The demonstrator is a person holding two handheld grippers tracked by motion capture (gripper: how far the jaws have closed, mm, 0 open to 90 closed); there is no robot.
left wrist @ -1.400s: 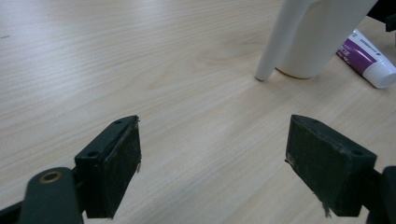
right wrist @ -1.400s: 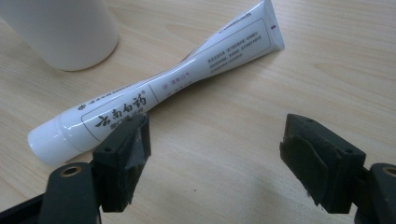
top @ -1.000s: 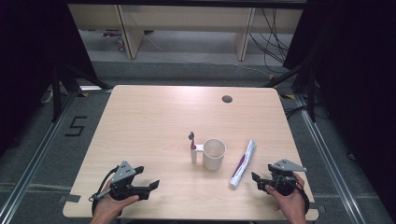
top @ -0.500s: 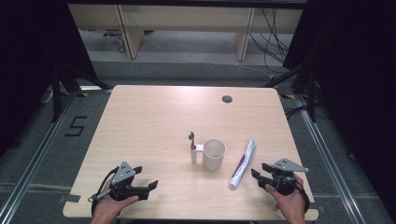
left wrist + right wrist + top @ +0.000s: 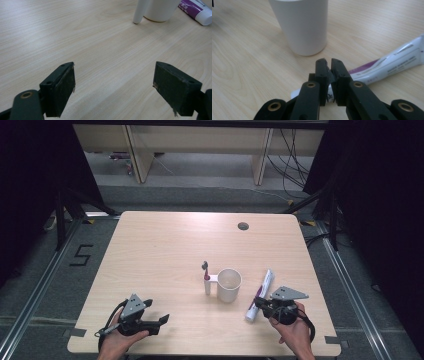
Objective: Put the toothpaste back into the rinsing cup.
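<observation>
A white cup [image 5: 229, 285] stands in the middle of the wooden table [image 5: 165, 250]. A toothbrush [image 5: 205, 276] stands upright in a white holder at the cup's left side. A white and purple toothpaste tube [image 5: 262, 292] lies flat to the right of the cup. My right gripper [image 5: 258, 303] is at the tube's near end. In the right gripper view its jaws [image 5: 329, 66] are shut over that end of the tube [image 5: 392, 60], with the cup [image 5: 304, 27] just beyond. My left gripper [image 5: 161, 322] rests at the front left, open and empty [image 5: 113, 87].
A dark round grommet hole [image 5: 243, 226] is in the table's far right part. Shelving legs and cables stand on the floor behind the table. Dark curtains hang on both sides.
My right gripper has moved left and a little forward, to the near end of the toothpaste tube. The left gripper, cup and tube have stayed put.
</observation>
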